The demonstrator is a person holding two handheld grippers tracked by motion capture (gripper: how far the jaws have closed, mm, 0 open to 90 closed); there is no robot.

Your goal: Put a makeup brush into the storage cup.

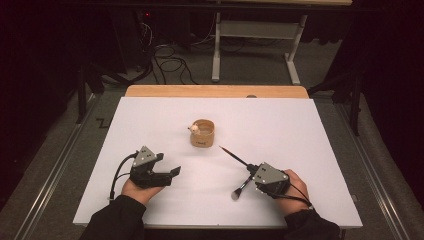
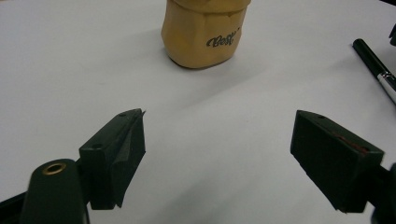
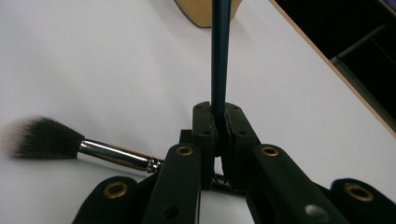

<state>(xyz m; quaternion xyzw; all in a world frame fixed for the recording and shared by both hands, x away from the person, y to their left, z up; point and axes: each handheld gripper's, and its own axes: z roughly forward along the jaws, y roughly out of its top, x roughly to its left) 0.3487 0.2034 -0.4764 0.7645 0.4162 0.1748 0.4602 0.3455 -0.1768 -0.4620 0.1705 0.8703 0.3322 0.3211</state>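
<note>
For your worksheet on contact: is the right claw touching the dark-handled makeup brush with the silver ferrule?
Touching. In the right gripper view the right claw has its jaws clamped on the handle of the dark-handled makeup brush, with no gap between the pads and the handle.

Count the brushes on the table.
1. The brush lies slanted right of centre, clamped by the right gripper on its dark handle, its bristles toward the person and its thin tip pointing at the tan cup. None shows inside the cup, though its inside is partly hidden.
</note>
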